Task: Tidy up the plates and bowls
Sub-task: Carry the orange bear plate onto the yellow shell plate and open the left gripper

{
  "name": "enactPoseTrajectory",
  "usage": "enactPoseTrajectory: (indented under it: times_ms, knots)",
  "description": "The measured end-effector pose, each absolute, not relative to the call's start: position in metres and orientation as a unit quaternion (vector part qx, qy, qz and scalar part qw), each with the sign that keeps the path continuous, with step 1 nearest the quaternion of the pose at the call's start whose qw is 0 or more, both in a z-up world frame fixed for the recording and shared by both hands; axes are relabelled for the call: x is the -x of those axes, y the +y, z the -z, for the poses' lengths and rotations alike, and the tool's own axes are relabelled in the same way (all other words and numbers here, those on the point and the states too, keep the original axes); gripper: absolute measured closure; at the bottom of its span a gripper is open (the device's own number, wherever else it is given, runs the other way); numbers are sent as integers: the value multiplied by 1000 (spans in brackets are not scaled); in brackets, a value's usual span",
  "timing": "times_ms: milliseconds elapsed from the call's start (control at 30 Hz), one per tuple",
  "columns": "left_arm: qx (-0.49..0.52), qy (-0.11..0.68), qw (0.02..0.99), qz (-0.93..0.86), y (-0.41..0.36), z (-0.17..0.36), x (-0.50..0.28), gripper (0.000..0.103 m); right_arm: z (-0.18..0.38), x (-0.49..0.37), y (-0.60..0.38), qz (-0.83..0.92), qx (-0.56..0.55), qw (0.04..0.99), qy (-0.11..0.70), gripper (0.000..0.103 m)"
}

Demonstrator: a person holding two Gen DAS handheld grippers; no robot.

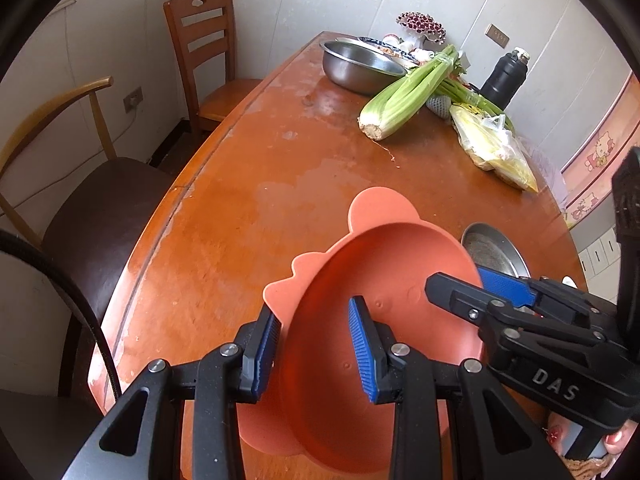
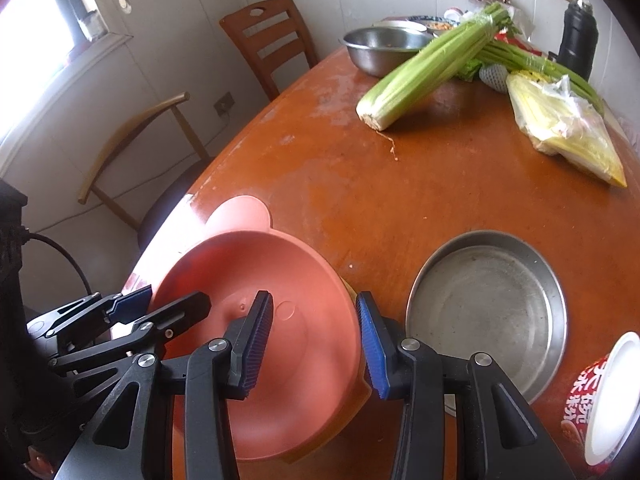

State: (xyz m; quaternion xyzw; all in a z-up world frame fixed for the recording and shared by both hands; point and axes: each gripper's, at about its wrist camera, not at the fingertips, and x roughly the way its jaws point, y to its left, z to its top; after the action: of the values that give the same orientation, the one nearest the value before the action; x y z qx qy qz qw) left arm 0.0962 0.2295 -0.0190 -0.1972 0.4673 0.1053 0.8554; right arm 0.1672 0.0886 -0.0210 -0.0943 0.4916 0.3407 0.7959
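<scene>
A salmon-pink bowl [image 1: 380, 272] [image 2: 240, 264] with ear-shaped tabs on its rim is held tilted over the near end of the orange table [image 1: 240, 200] [image 2: 400, 200]. My left gripper [image 1: 312, 354] [image 2: 174, 298] is shut on its left wall, one pad inside and one outside. My right gripper [image 2: 312, 346] [image 1: 460, 280] is shut on the opposite wall in the same way. A yellow-orange edge [image 2: 352, 292] shows under the bowl's right side. A shallow steel plate [image 2: 486, 320] [image 1: 494, 248] lies on the table just right of the bowl.
A red noodle cup with a white lid [image 2: 600, 396] lies near the right edge. At the far end are a steel basin [image 1: 356, 66], celery [image 1: 404, 96], a plastic bag [image 1: 492, 144] and a black flask [image 1: 502, 80]. Two chairs [image 1: 204, 52] [image 1: 80, 184] stand left.
</scene>
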Motion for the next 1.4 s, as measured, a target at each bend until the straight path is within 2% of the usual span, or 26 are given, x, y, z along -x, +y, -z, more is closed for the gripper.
enactPoseTrajectory:
  times_ms: [633, 1133, 1233, 1400]
  knots:
    - [190, 480, 849, -113, 230, 31, -100, 69, 38, -175, 90, -320, 97, 794, 508, 58]
    - [181, 467, 858, -119, 229, 18, -90, 68, 23, -167, 81, -309, 92, 812, 487, 58]
    - [178, 462, 861, -116, 225, 11, -87, 65, 13, -162, 74, -301, 91, 821, 476, 58]
    - [165, 445, 873, -111, 212, -7, -81, 53, -12, -148, 57, -298, 90, 841, 443, 55]
